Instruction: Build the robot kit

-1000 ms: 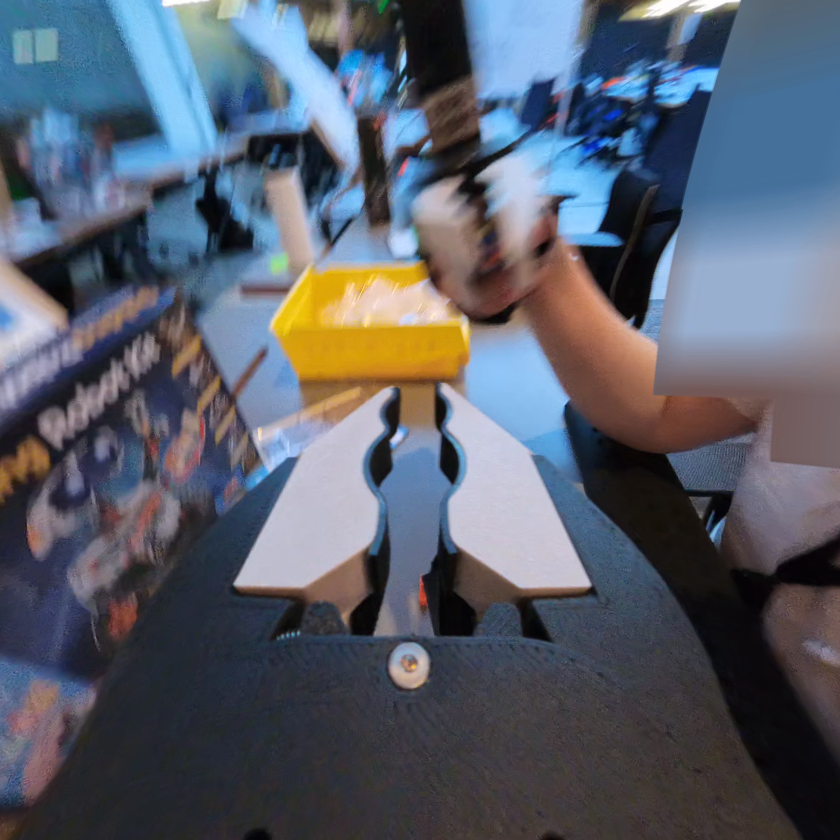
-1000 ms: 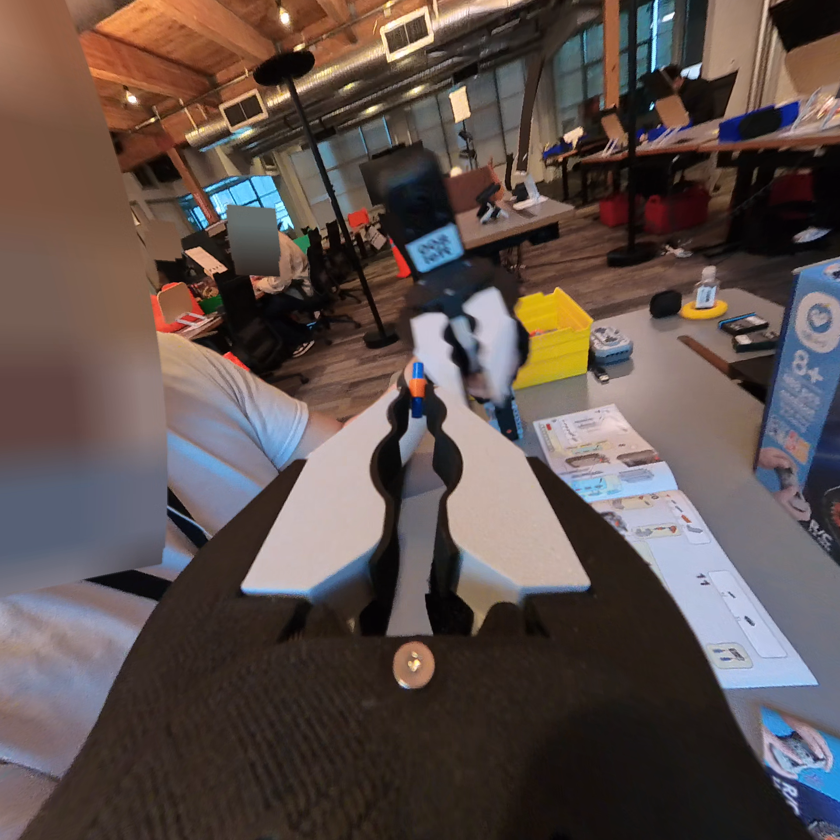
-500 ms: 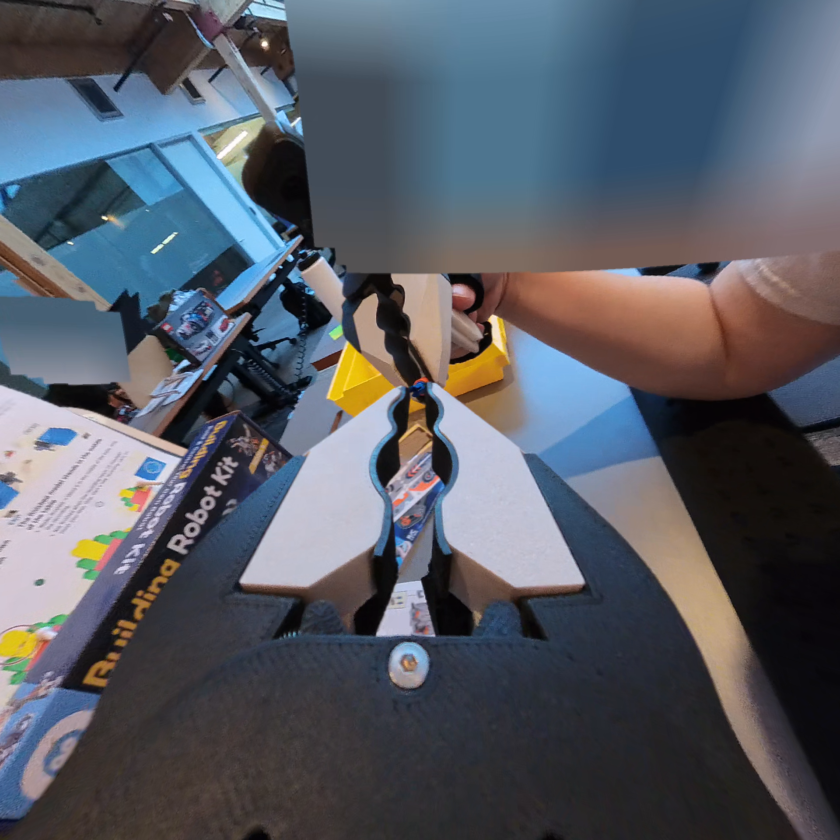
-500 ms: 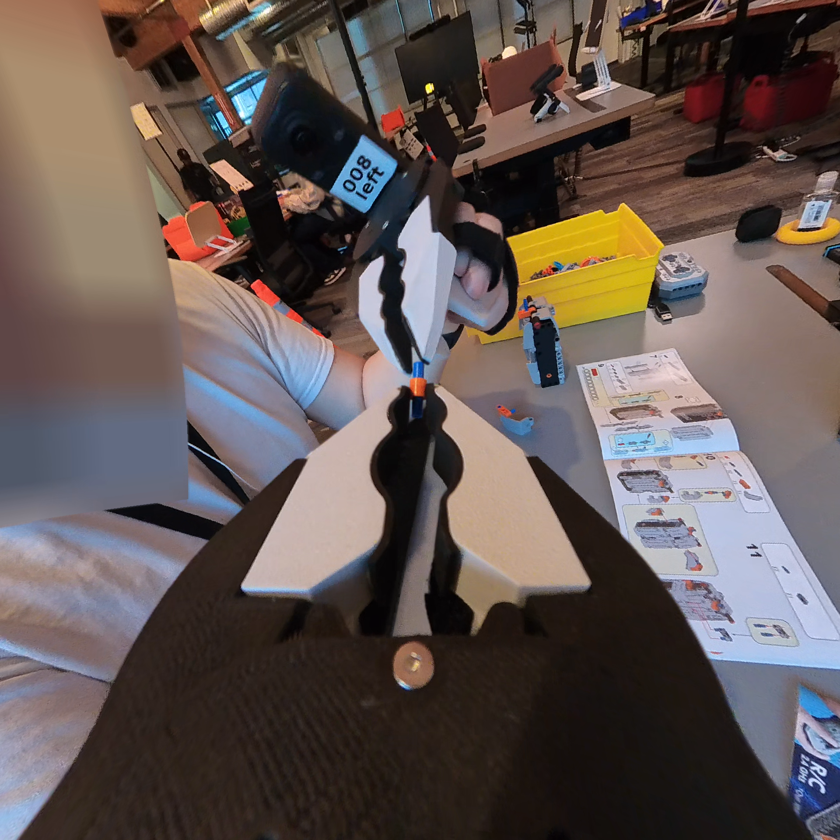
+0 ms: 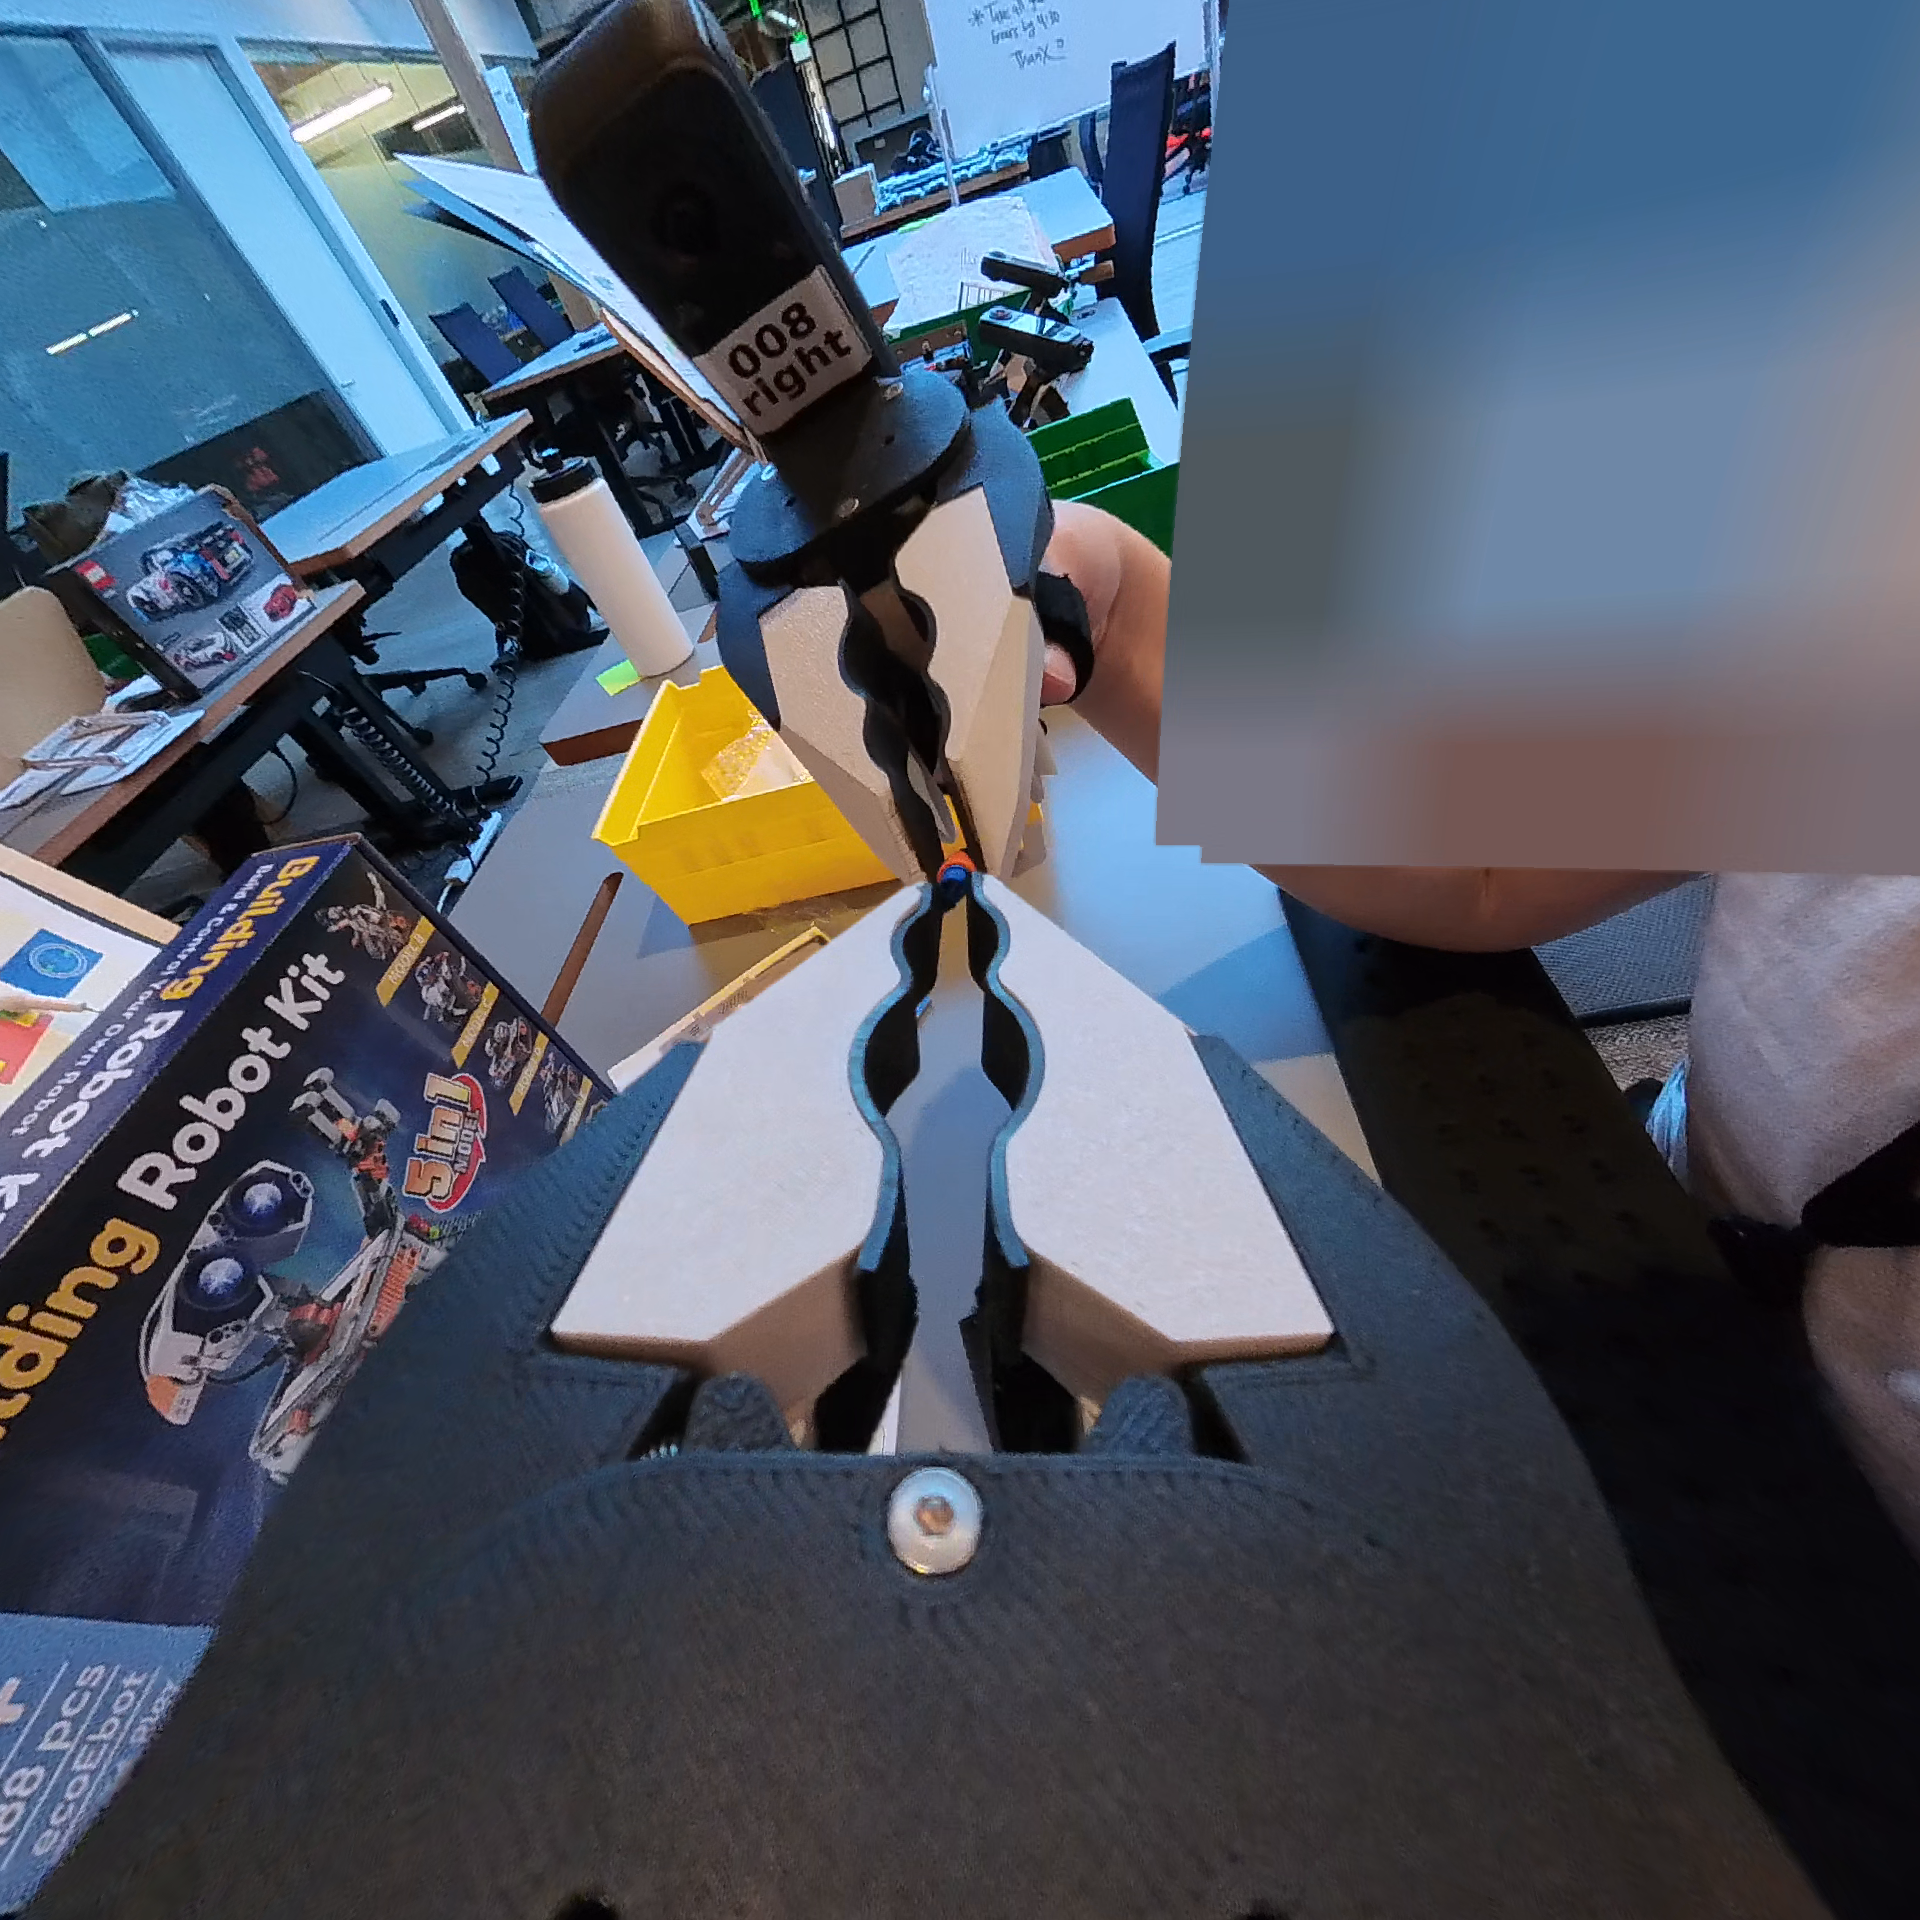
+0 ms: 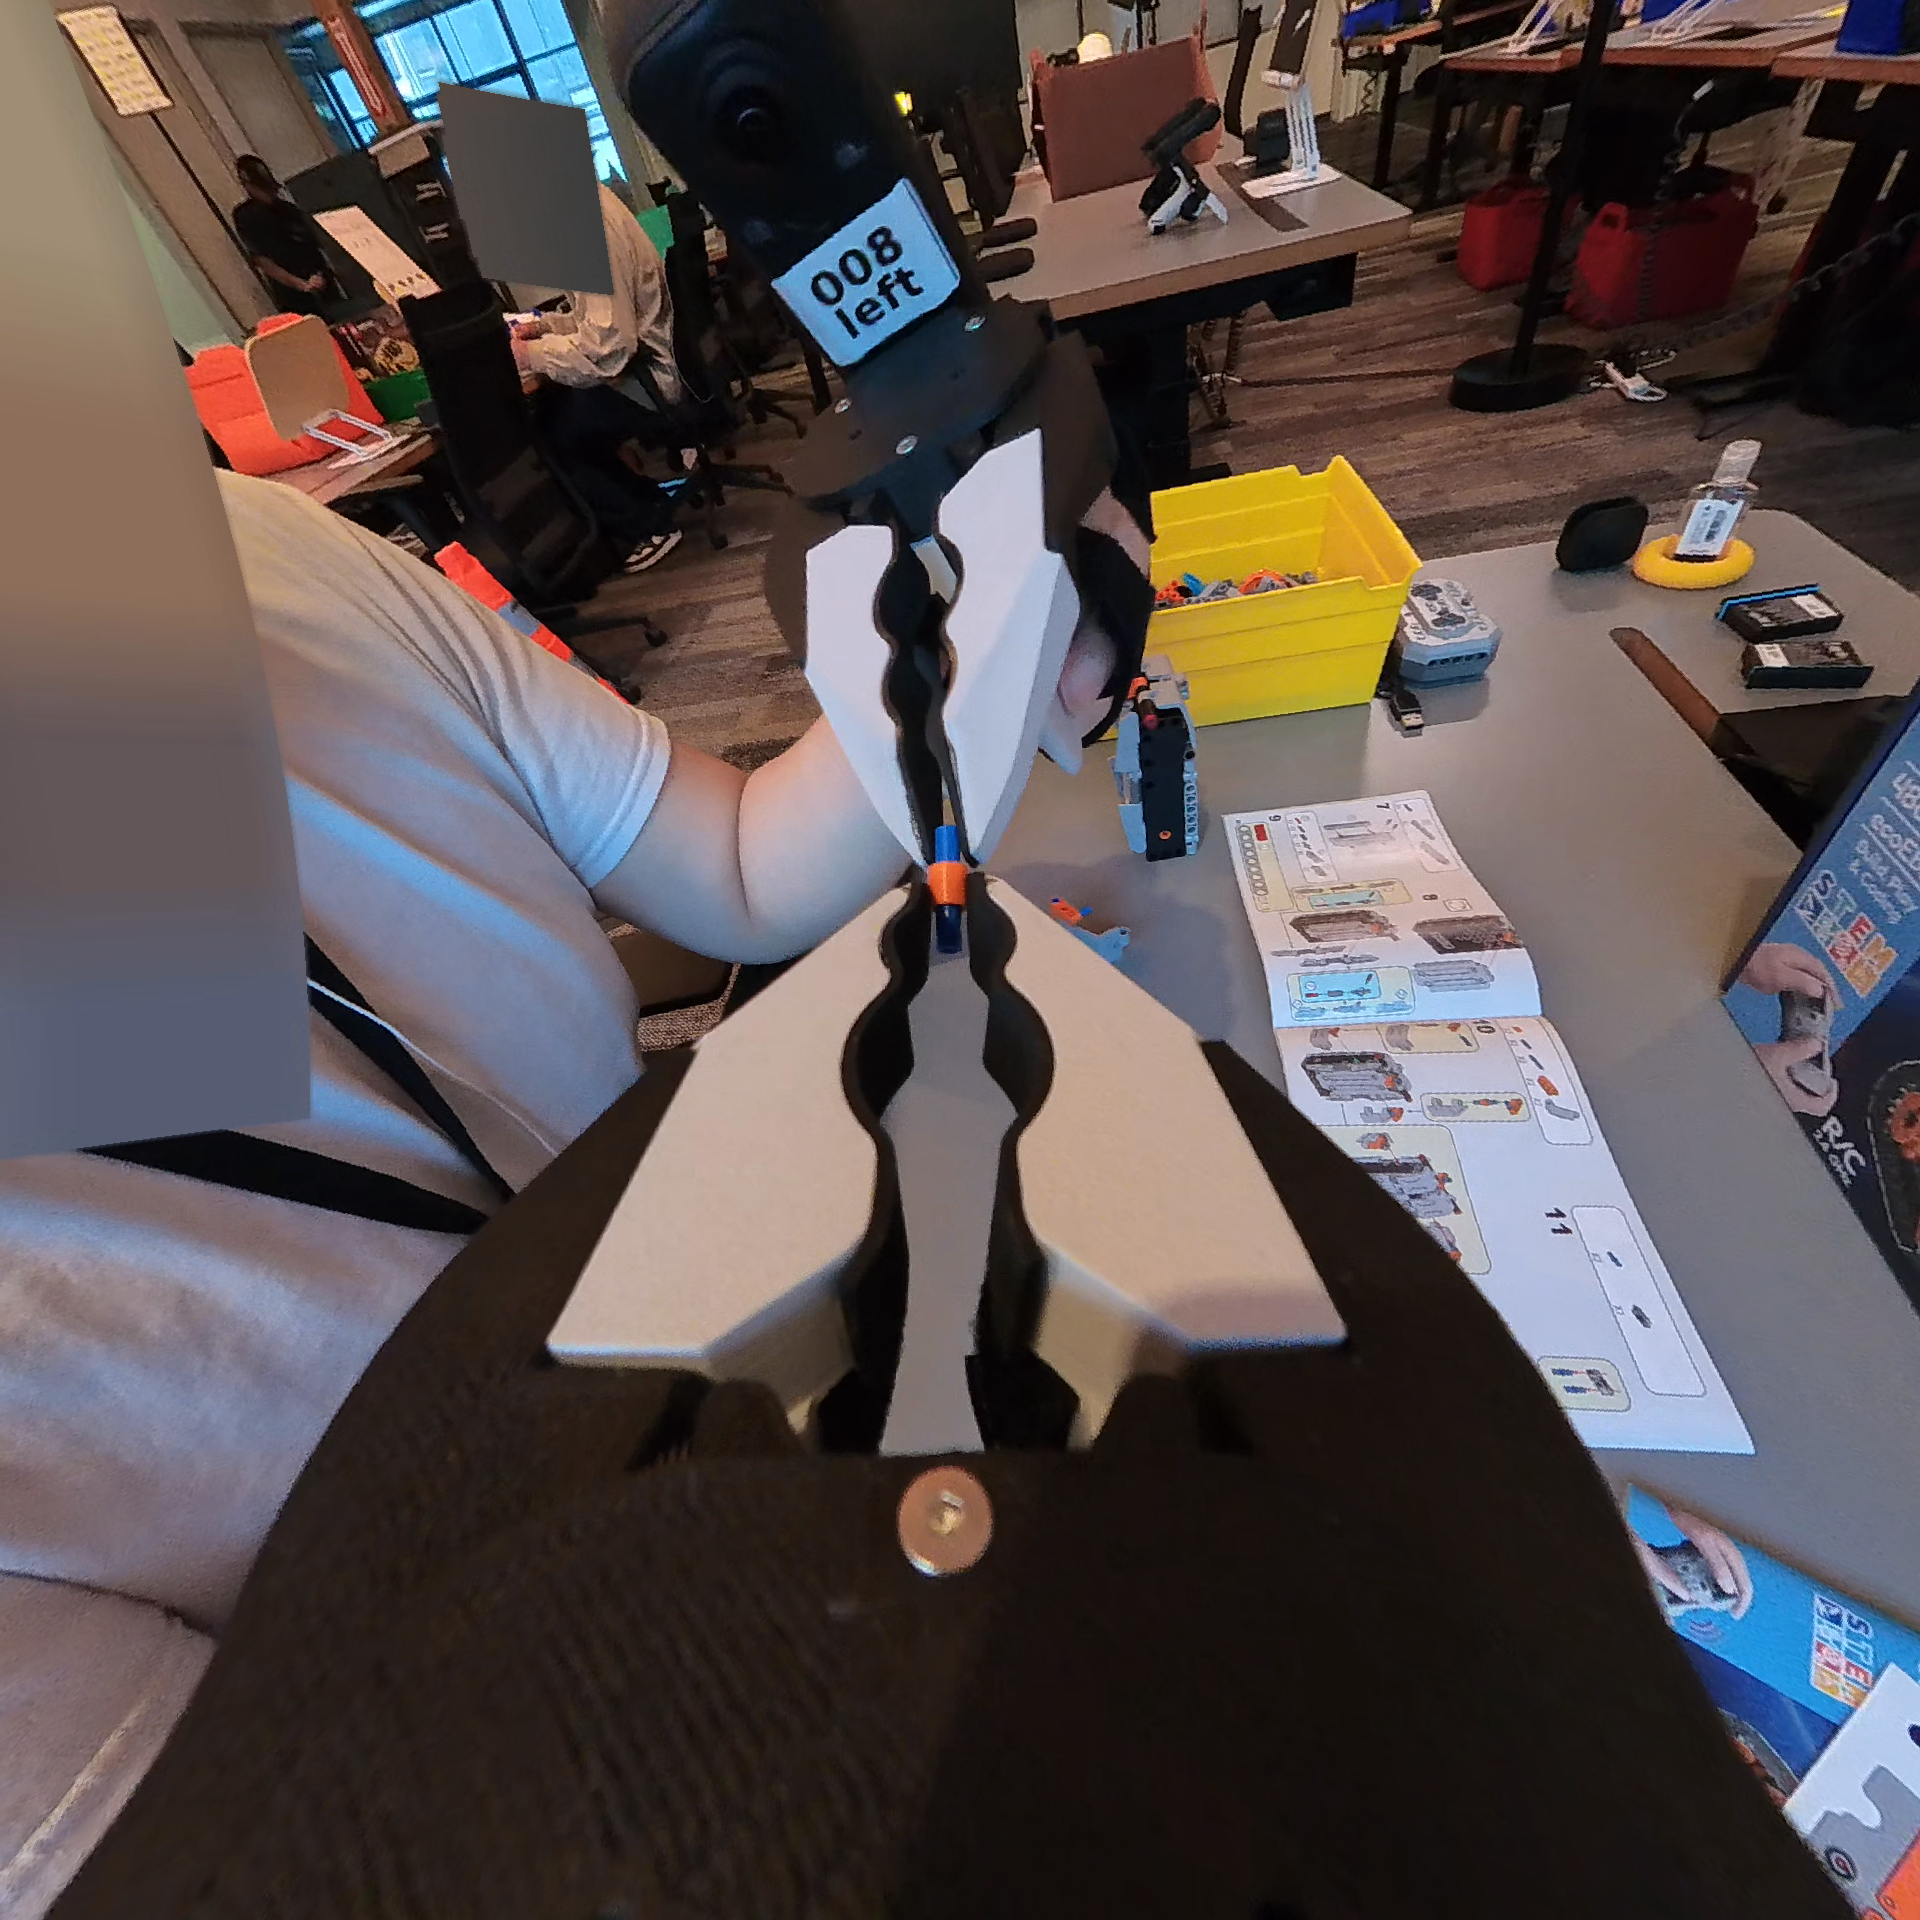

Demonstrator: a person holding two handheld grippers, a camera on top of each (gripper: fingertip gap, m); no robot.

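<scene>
- Blue pin with orange collar (image 6: 945,883): a small peg held in the air above the grey table (image 6: 1538,748), between the tips of the two grippers, which meet nose to nose.
- Right gripper (image 6: 943,902): fingers nearly together at the tips, clamped on the lower blue end of the pin; the orange collar sits just past the fingertips.
- Left gripper (image 6: 940,831): comes down from above in the right wrist view, pointing at the right gripper; its tips are pinched onto the upper blue end of the pin. In its own view (image 5: 948,888) the tips almost meet around a spot of blue and orange.
- Hand (image 6: 1091,665) in a black fingerless glove grips the left gripper's handle; the bare forearm runs back to a pale T-shirt sleeve.
- Yellow bin (image 6: 1288,613) stands on the table beyond the grippers, with small mixed parts inside.
- Grey and black brick assembly (image 6: 1158,769) stands upright just in front of the bin.
- Small loose part, grey with an orange piece (image 6: 1096,930), lies on the table near the right gripper's tips.
- Instruction booklet (image 6: 1455,1091) lies open and flat to the right of the grippers.
- Dark blue kit box (image 5: 239,1174) lies to the left in the left wrist view.
</scene>
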